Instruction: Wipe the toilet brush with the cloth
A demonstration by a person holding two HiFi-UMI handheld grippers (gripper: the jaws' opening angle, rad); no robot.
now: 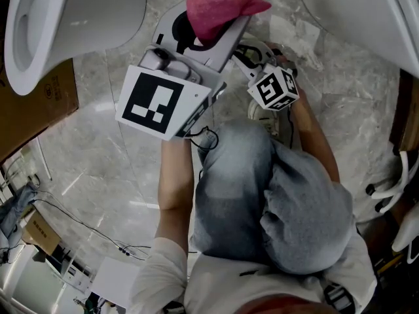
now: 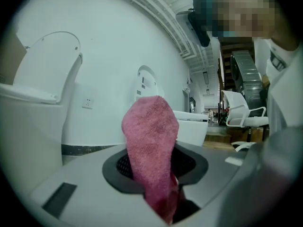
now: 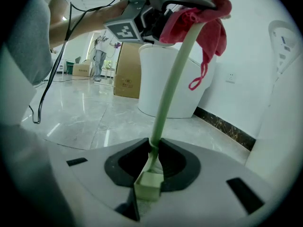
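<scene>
My left gripper (image 1: pixel 213 26) is shut on a pink cloth (image 1: pixel 219 4), which bunches up out of its jaws at the top of the head view. In the left gripper view the cloth (image 2: pixel 150 145) stands up from between the jaws of the left gripper (image 2: pixel 163 193). My right gripper (image 3: pixel 150 174) is shut on the squared end of the toilet brush's pale green handle (image 3: pixel 171 84). The handle rises to the cloth (image 3: pixel 206 25), which is wrapped round its upper part. The brush head is hidden. In the head view the right gripper (image 1: pixel 254 54) sits just right of the left one.
A white toilet (image 1: pixel 59 25) stands at the upper left beside a cardboard box (image 1: pixel 36 113), and another white fixture (image 1: pixel 366 12) at the upper right. The person's grey-trousered knee (image 1: pixel 262 195) fills the middle. Cables (image 1: pixel 85 224) lie on the marble floor.
</scene>
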